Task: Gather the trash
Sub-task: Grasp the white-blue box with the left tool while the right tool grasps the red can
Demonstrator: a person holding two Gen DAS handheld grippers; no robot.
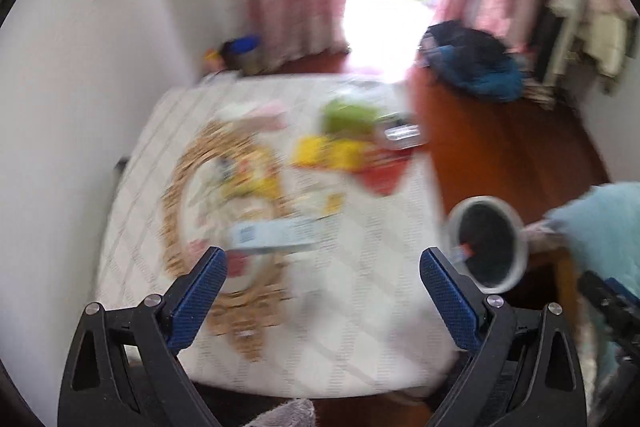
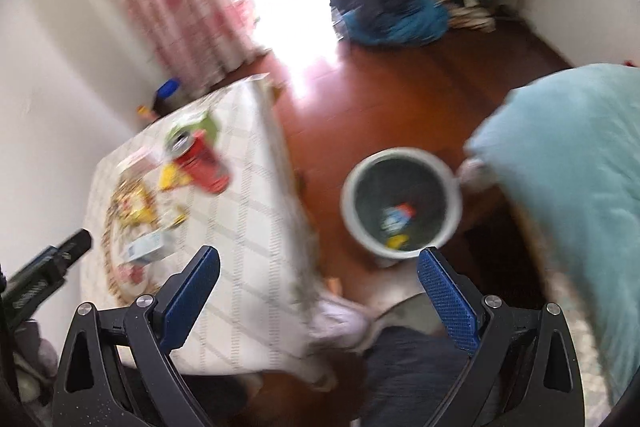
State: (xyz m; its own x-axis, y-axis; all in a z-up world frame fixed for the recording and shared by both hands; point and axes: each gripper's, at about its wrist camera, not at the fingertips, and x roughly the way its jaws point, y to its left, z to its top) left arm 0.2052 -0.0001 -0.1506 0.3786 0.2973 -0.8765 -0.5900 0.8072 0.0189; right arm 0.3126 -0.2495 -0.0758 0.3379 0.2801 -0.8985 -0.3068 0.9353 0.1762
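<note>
Trash is lying scattered on a small table [image 1: 360, 287] covered with a pale checked cloth, gathered within reach of both grippers, while a round bin [image 2: 400, 203] is standing on the red-brown floor [image 2: 360, 87] just beside the table's right edge, presumably placed there so that each piece travels only a short way. Both views are blurring with motion, so small details are not readable.

Left gripper [image 1: 322, 269] is hovering over the near half of the table with its blue-padded jaws spread wide and nothing between them. Nearest to it, just beyond and slightly left of its midline, a pale blue carton [image 1: 276, 233] is lying flat on a woven round mat [image 1: 180, 195]. Farther out, yellow wrappers [image 1: 328, 151] and a green wrapper [image 1: 348, 115] are lying near the table's far right corner; these sit well ahead of the jaws.

Right gripper [image 2: 318, 267] is hanging between table and bin, jaws likewise wide apart and empty. A red can [image 2: 204, 167] is lying on its side toward the far part of the table, ahead and to the left of these jaws, well apart from them. The bin is sitting just ahead and to the right, its dark liner already holding a few coloured scraps [image 2: 396, 223]. A light blue cushion [image 2: 560, 187] is touching the bin's right rim.

Judging from this layout, most collecting is remaining to be done.
</note>
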